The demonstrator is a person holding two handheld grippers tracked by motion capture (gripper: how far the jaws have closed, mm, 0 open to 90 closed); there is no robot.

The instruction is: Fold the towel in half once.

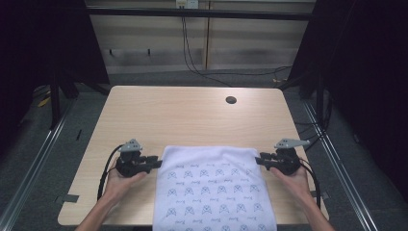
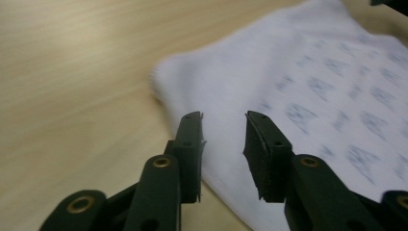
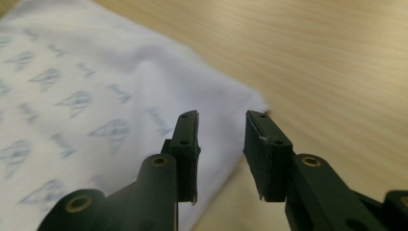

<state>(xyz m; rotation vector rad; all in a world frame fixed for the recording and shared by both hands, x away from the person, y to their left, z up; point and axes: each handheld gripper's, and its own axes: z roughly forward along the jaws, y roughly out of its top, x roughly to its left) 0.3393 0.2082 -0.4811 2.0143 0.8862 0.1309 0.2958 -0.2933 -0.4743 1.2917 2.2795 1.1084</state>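
cloth: white printed cloth (image 1: 211, 187) is lying flat on the wooden table (image 1: 192, 115) | left gripper (image 2: 223, 130) and right gripper (image 3: 221, 127): jaws are spread, holding nothing, sitting by its far corners | tip: be pinching both corners evenly

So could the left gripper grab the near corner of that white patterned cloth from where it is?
Probably yes: the left gripper is open beside the cloth, with nothing between them.

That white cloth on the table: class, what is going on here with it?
A person holds a two-jaw gripper in each hand at a wooden table. The white printed cloth lies flat, hanging over the near edge. The left gripper and right gripper sit at its far corners, jaws open, gripping nothing.
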